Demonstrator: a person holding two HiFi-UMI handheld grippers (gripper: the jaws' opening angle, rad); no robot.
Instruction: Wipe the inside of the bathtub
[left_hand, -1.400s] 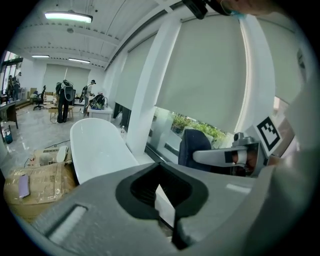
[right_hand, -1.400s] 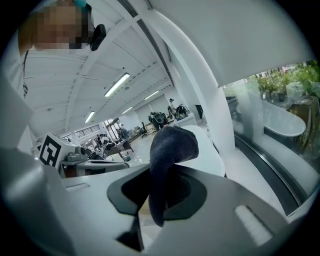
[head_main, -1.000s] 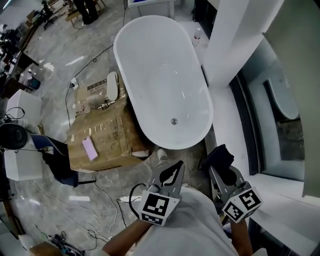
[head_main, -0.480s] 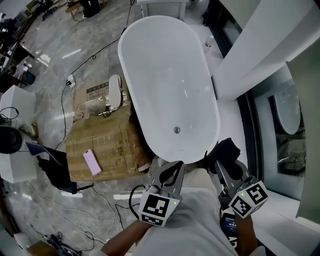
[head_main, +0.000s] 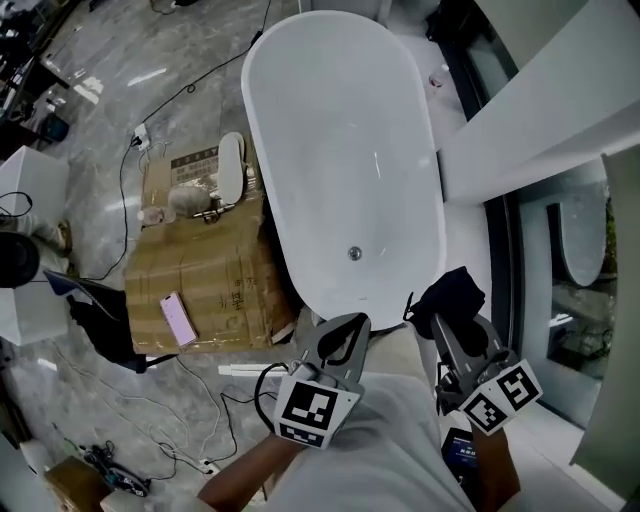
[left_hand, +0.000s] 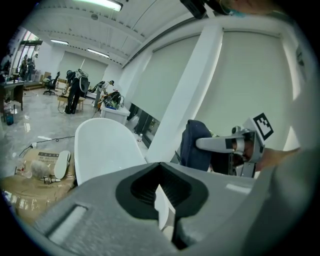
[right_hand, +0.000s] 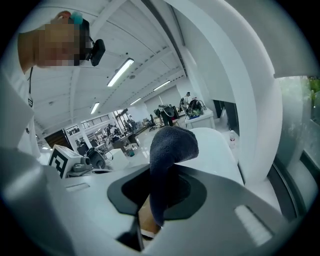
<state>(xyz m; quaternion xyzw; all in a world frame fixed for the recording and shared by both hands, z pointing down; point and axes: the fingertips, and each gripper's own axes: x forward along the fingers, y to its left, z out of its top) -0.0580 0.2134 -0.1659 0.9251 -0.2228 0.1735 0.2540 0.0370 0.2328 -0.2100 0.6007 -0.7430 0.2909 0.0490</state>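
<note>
Right claw (head_main: 452, 335) of mine pinches a dark cloth (head_main: 450, 298) just beside the near end of the bathtub (head_main: 340, 150), apart from it. In the head view the tub is white and glossy, bare but for its drain (head_main: 353, 254), so I judge the wiping not yet begun. My left claw (head_main: 338, 345) hovers close by.

Left gripper view: those jaws are pressed together on nothing, with the tub ahead.

Right gripper view: the cloth droops, folded, from between my jaws. The whole inside is left to do.
</note>
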